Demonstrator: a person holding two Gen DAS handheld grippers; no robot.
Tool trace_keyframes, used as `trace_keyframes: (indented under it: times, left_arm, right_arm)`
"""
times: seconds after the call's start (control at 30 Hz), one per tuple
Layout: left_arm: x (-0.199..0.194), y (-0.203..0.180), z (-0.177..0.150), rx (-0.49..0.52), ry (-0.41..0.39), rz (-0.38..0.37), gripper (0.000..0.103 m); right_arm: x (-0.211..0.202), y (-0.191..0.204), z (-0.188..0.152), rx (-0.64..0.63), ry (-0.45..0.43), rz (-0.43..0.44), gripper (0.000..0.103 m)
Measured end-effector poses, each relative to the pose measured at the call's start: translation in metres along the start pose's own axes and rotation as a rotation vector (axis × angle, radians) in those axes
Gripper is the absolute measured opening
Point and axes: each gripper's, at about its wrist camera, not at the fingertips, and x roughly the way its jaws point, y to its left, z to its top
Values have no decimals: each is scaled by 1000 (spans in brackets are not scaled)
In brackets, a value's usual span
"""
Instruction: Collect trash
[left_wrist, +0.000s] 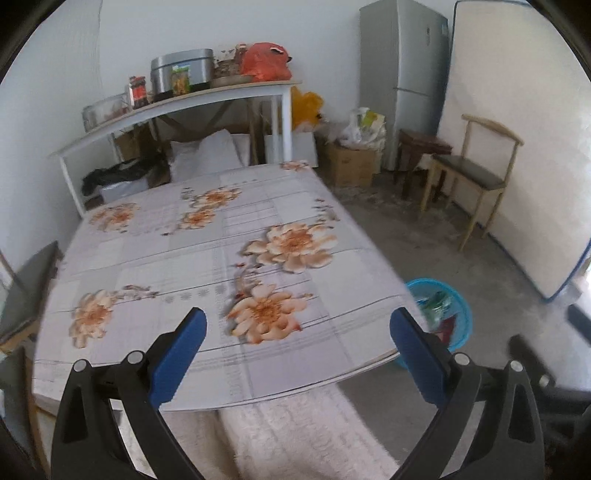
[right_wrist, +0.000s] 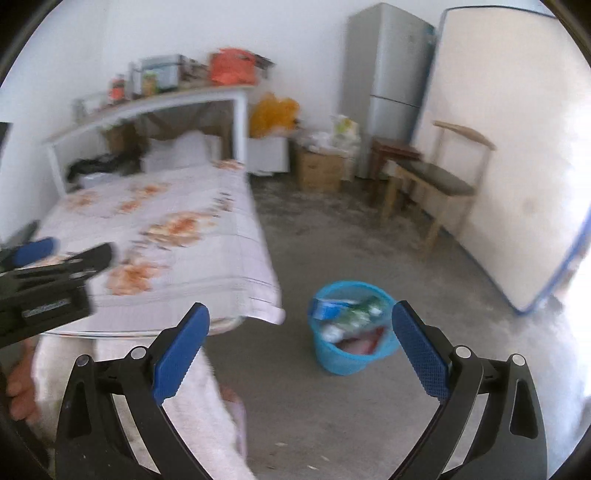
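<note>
- On the floor by the surface (left_wrist: 155, 258), I see a blue bin (right_wrist: 352, 326) w/ trash inside.
- L gripper (left_wrist: 297, 354) wide open, holds nothing.
- R gripper (right_wrist: 301, 349) wide open too, empty.

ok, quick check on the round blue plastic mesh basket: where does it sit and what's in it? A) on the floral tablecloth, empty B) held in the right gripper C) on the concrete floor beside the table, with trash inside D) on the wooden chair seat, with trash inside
C: the round blue plastic mesh basket stands on the grey concrete floor just off the corner of the floral-cloth table, with wrappers and packets visible inside it.
</note>
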Motion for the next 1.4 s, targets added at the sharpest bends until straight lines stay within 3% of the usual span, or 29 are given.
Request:
trace_keyframes:
  times: [0.1, 0.23, 0.57, 1.4]
  left_arm:
    - [-1, -2, -6, 4, 14, 11, 97]
    - [3, -5, -13, 29, 45, 20, 97]
    - [3, 4, -18, -13, 61, 56, 97]
    - [4, 6, -18, -32, 78, 60, 97]
  right_arm:
    - [11, -16, 0, 70, 48, -52, 95]
    - [19, -31, -2, 145, 84, -54, 95]
    - [15, -40, -4, 146, 67, -112, 95]
    - [15, -38, -7, 141, 71, -112, 95]
